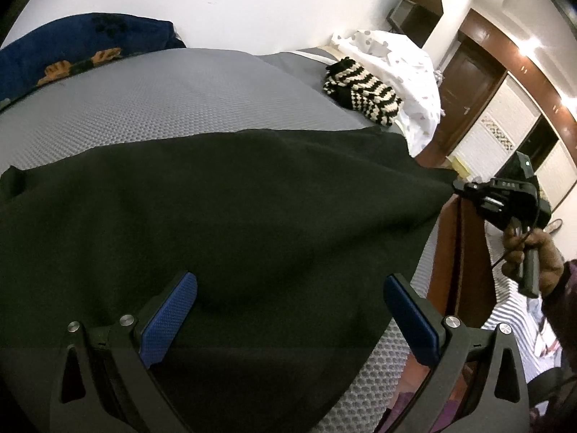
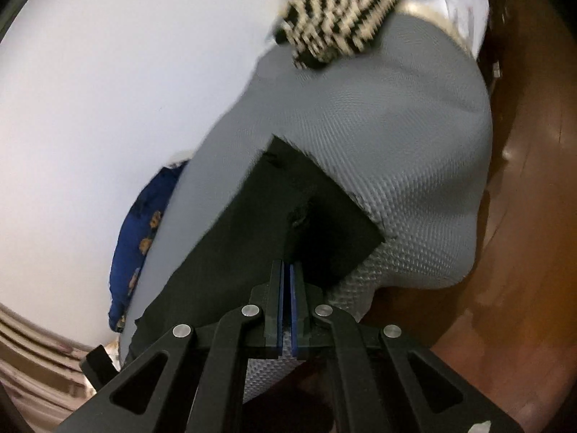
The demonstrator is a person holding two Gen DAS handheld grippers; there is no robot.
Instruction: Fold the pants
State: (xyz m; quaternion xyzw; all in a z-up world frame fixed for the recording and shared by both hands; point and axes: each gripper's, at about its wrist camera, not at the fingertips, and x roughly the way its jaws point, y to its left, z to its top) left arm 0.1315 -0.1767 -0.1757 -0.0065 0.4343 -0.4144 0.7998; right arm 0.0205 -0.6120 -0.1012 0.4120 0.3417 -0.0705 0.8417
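Observation:
Black pants [image 1: 216, 209] lie spread across a grey mesh mattress [image 1: 162, 97]. My left gripper [image 1: 290, 288] hovers over their near part, jaws wide open, blue pads [image 1: 173, 317] on either side and nothing pinched. At the right, a hand [image 1: 533, 249] holds my right gripper [image 1: 458, 186], which pulls the pants' right edge into a taut point off the mattress side. In the right wrist view the right gripper [image 2: 288, 267] is shut, its pads pressed together on the edge of the pants [image 2: 252, 223], which stretch away from the tips over the mattress [image 2: 396, 144].
A black-and-cream striped knit piece [image 1: 360, 90] and a white spotted cloth [image 1: 404, 61] lie at the mattress's far right corner. A blue blanket with orange prints [image 1: 72, 50] sits far left against the wall. A brown wooden bed side [image 1: 454, 252] and floor [image 2: 523, 216] lie to the right.

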